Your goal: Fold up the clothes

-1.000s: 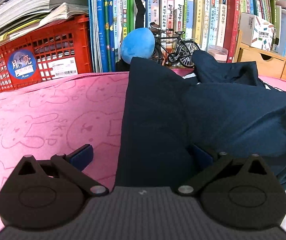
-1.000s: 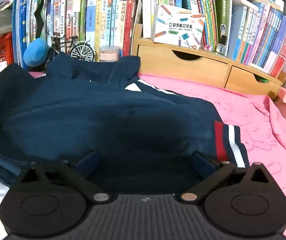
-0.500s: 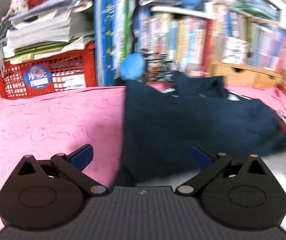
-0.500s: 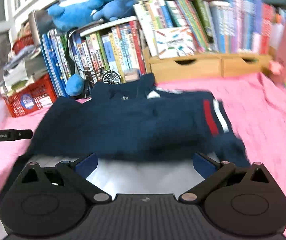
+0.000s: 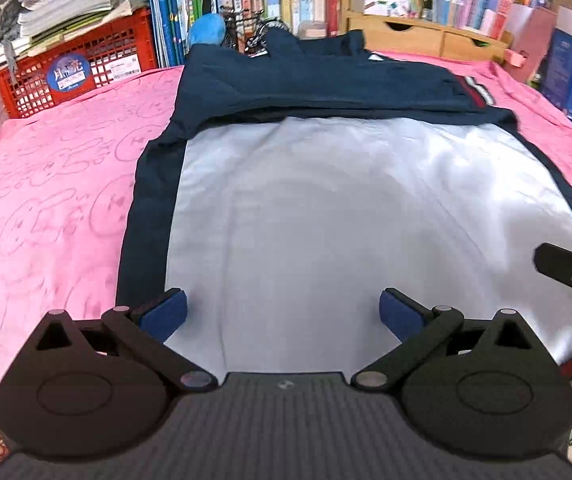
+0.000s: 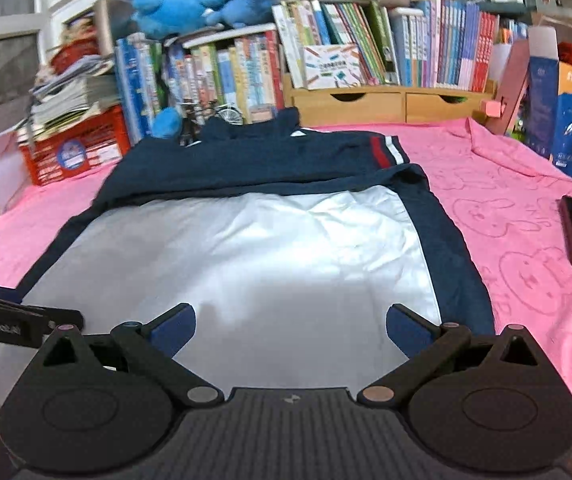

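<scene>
Two hand-held grippers, left [image 5: 282, 314] and right [image 6: 291, 326], both spread and empty, hover low-centre over jacket [image 6: 246, 168]; sleeves folded across top, lining up.

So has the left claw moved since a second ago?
Yes. The left claw has pulled back toward the person: the red crate now sits farther off, and the jacket shows its white lining.

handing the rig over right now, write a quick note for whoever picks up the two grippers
Left gripper: open, empty, above the near part of the jacket.
Right gripper: open, empty, also over the lining.
The navy jacket with white lining lies on the pink rabbit-print cloth; its striped-cuff sleeve is folded across the far part.
Done: sleeve laid over.
Left: likely fold the body up from the near hem, then square it.
</scene>
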`<state>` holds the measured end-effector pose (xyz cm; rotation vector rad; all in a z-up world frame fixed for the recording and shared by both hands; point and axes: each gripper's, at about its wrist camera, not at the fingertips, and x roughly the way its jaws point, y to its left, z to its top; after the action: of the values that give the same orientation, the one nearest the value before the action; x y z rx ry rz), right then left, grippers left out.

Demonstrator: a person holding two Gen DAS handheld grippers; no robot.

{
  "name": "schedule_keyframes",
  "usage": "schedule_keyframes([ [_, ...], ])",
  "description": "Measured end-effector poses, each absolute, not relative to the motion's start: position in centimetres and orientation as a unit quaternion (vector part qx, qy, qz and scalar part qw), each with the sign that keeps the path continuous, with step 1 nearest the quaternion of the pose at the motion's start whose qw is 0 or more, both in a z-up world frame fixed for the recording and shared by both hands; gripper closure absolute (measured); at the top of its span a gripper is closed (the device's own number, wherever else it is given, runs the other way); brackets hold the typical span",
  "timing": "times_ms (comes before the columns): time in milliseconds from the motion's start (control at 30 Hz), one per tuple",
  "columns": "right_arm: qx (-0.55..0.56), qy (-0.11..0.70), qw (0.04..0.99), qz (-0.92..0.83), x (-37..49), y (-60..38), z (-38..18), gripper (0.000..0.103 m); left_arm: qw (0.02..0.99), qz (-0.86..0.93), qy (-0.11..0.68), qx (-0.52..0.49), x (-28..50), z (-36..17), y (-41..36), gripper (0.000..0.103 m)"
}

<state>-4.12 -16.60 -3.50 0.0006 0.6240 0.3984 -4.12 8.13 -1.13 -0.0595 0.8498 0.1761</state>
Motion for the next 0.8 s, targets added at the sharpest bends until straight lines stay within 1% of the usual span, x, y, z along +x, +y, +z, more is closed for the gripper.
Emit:
schedule_keyframes([
  [233, -0.013, 0.286, 0.936, 0.207, -10.4, -17.2, -1.7, 0.0, 0.914, 0.082, 0.396, -0.03, -10.1, -0.8, 6.1, 0.0],
  [433, -0.007, 0.258, 0.941, 0.218, -13.2, -18.7, -0.8, 0.0, 0.911, 0.081, 0.403, -0.031, -10.7, -1.4, 5.9, 0.0],
  [800, -0.04, 0.301, 0.933, 0.194, -13.4, -18.8, -4.1, 0.0, 0.9, 0.092, 0.425, -0.026, -11.7, -3.6, 5.8, 0.0],
])
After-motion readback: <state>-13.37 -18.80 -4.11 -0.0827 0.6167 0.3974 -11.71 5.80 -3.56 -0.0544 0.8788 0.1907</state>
